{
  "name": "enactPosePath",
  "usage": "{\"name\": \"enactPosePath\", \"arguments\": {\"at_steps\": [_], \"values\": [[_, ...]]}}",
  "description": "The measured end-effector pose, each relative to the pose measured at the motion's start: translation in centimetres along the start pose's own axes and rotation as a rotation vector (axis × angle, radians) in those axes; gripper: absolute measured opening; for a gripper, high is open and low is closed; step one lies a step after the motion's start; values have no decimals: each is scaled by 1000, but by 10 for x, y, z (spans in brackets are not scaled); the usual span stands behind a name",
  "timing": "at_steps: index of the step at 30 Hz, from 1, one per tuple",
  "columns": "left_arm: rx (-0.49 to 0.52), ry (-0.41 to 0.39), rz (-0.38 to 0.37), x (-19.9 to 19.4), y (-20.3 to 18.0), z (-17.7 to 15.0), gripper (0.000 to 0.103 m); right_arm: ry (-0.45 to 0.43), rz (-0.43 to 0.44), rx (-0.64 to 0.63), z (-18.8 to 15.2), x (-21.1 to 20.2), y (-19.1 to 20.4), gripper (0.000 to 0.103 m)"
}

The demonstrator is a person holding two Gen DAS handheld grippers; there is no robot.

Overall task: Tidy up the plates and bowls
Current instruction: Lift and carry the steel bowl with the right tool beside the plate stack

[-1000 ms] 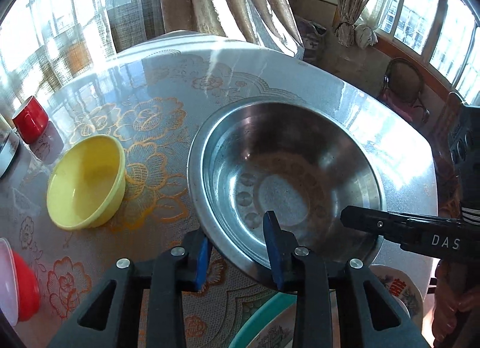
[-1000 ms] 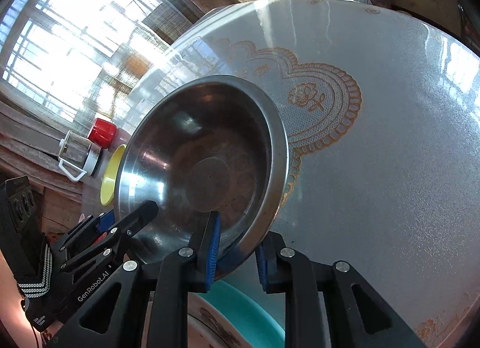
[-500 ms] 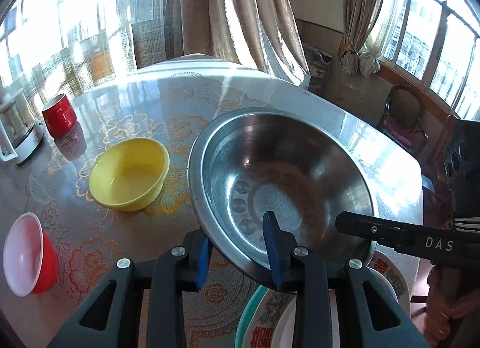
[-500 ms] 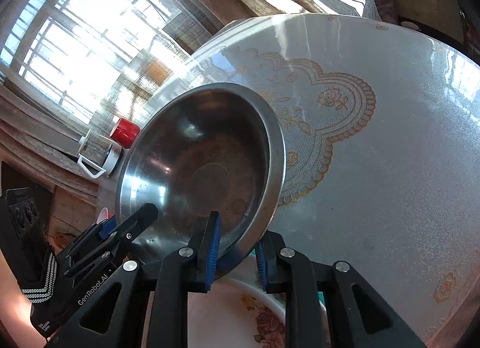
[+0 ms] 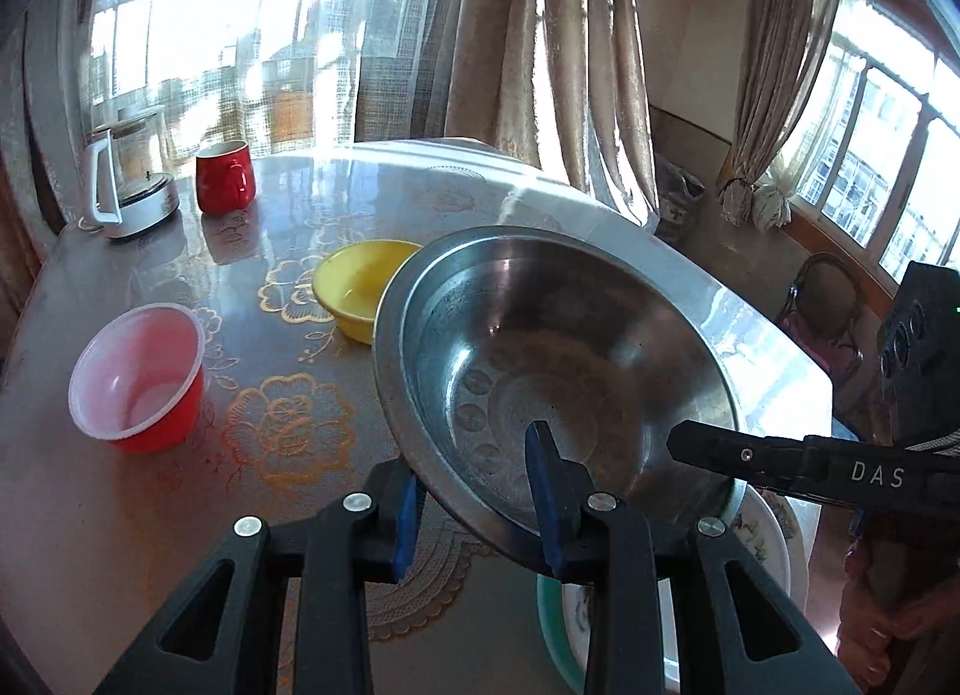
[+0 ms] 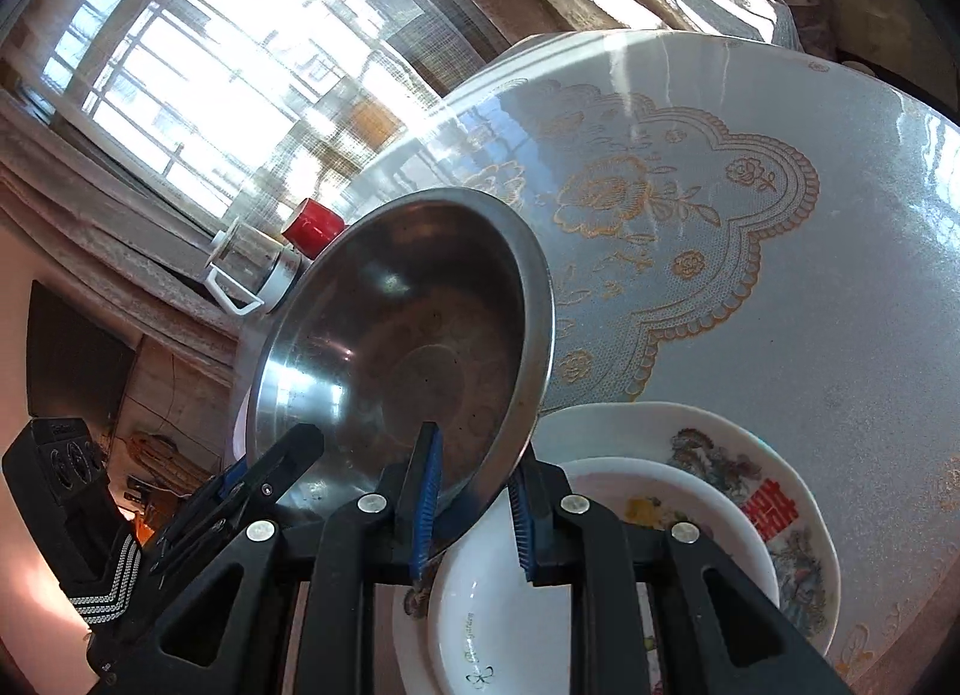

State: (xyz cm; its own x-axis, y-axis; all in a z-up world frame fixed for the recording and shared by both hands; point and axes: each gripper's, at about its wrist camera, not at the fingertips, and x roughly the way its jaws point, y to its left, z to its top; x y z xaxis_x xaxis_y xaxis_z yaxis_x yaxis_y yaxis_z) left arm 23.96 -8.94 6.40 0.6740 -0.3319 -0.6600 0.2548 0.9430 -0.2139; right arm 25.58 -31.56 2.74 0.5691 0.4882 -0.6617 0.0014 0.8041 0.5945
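Note:
A large steel bowl (image 5: pixel 558 359) is held in the air by both grippers. My left gripper (image 5: pixel 477 506) is shut on its near rim. My right gripper (image 6: pixel 471 506) is shut on the opposite rim; the bowl fills the middle of the right wrist view (image 6: pixel 408 347). Below the bowl lies a stack of plates: a white plate (image 6: pixel 510 617) on a flowered plate (image 6: pixel 774 479), over a teal one (image 5: pixel 549 617). A yellow bowl (image 5: pixel 360 287) and a red bowl with a white inside (image 5: pixel 138 377) sit on the table to the left.
A red mug (image 5: pixel 225 176) and a glass kettle (image 5: pixel 129 179) stand at the table's far left. The round table (image 6: pixel 780 275) has a glossy flower-patterned cover. Curtains and windows lie behind; a chair (image 5: pixel 822 305) stands at the right.
Both grippers have lifted the steel bowl higher and tilted it. The plate stack under it has come into view, and more of the far table shows.

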Motion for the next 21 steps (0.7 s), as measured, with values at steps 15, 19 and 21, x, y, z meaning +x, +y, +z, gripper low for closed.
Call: {"name": "enactPosePath", "arguments": {"at_steps": [15,19,21], "values": [[-86,-15,119,-58,60,-66,33,127,74,-77,-62,32,59,21],[-122,-3,124,-64,73,-81,33,146,58,-116,-76,37,71,21],[-133,4,130,-66,76,-87,33,157,47,-128,-83,40,75,22]]}}
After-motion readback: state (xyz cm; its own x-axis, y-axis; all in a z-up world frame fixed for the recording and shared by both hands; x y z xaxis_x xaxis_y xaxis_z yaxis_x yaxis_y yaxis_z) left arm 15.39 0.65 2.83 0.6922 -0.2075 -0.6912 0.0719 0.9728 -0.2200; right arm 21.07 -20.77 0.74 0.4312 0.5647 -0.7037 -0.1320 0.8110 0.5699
